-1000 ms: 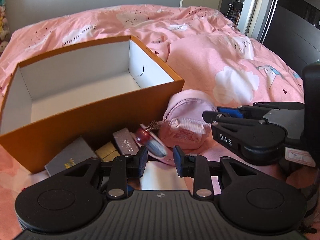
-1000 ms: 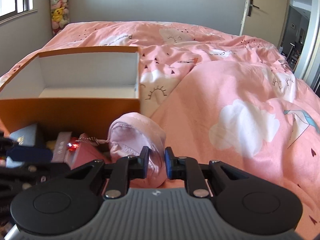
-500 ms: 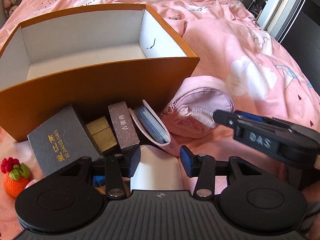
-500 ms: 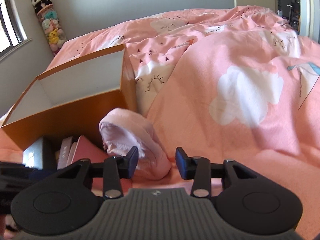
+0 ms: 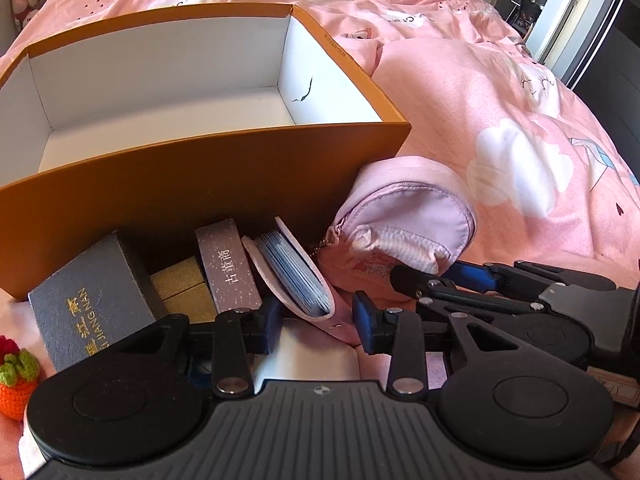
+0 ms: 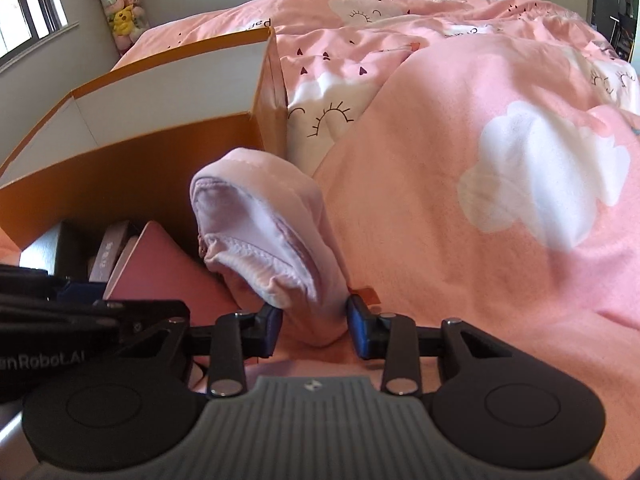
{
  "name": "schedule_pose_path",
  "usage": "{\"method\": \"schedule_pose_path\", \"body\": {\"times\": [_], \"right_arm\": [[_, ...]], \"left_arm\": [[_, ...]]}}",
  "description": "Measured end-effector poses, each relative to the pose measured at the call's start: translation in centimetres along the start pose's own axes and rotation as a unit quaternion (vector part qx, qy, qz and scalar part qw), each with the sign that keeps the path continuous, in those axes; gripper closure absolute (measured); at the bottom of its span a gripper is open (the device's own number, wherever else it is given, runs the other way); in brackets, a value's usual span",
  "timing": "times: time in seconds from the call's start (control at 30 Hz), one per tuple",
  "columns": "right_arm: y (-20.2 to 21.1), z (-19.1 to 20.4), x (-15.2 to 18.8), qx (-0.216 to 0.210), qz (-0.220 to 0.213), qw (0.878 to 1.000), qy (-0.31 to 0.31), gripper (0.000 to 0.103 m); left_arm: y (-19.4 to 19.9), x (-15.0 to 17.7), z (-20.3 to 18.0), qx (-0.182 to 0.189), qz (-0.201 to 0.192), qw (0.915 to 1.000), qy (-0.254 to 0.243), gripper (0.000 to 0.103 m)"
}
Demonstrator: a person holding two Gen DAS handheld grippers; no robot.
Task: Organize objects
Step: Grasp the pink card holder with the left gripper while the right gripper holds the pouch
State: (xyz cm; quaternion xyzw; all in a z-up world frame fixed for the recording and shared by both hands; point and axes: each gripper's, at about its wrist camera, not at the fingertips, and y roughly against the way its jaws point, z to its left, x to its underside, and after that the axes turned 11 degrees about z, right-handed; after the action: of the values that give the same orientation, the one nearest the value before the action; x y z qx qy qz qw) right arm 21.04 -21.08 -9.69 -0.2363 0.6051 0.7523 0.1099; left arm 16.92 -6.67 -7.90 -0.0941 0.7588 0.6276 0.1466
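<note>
1. Two tongs are working at the near edge of a bed (image 6: 500, 184) covered with a pink cloud-print quilt; both are standing apart, with nothing clamped between their blue pads.
2. The right tongs (image 6: 314, 330) are straddling the near lower end of a pale pink zip pouch (image 6: 264, 240); the pouch is sitting between the spread fingers and rising away from them toward the far side. I cannot tell whether either pad is touching the fabric.
3. In the left wrist view the same pouch (image 5: 404, 224) is lying just right of and beyond the left tongs (image 5: 318, 324), with the right tongs (image 5: 436, 274) reaching in from the right against its near side.
4. The left tongs are hovering over a white flat item (image 5: 308, 356) and pointing at a pink card holder (image 5: 292, 276) that is standing tilted, its stack of cards showing, just beyond the fingertips.
5. Left of the card holder a mauve slim box (image 5: 228, 264), a gold box (image 5: 184, 292) and a dark grey box (image 5: 88, 304) with gold lettering are leaning in a row against the near wall of an orange box (image 5: 200, 184).
6. The orange box is lying open on the bed beyond the row, showing a white inside.
7. A crocheted strawberry (image 5: 16, 380) is sitting at the far left edge, near the grey box.
</note>
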Motion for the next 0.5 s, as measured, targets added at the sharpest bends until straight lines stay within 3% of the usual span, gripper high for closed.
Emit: {"method": "schedule_pose_path", "body": {"times": [0.23,0.5], "right_arm": [[2.3,1.2,1.2,0.011,-0.060,0.998,0.030,0.081],[9.1,3.8,1.8,0.015,-0.124,0.991,0.048,0.085]], "left_arm": [[1.8,0.4,0.1,0.013,-0.036,0.9993,0.002,0.068],[8.6,1.7,1.1,0.032,-0.117,0.9926,0.000,0.079]]}}
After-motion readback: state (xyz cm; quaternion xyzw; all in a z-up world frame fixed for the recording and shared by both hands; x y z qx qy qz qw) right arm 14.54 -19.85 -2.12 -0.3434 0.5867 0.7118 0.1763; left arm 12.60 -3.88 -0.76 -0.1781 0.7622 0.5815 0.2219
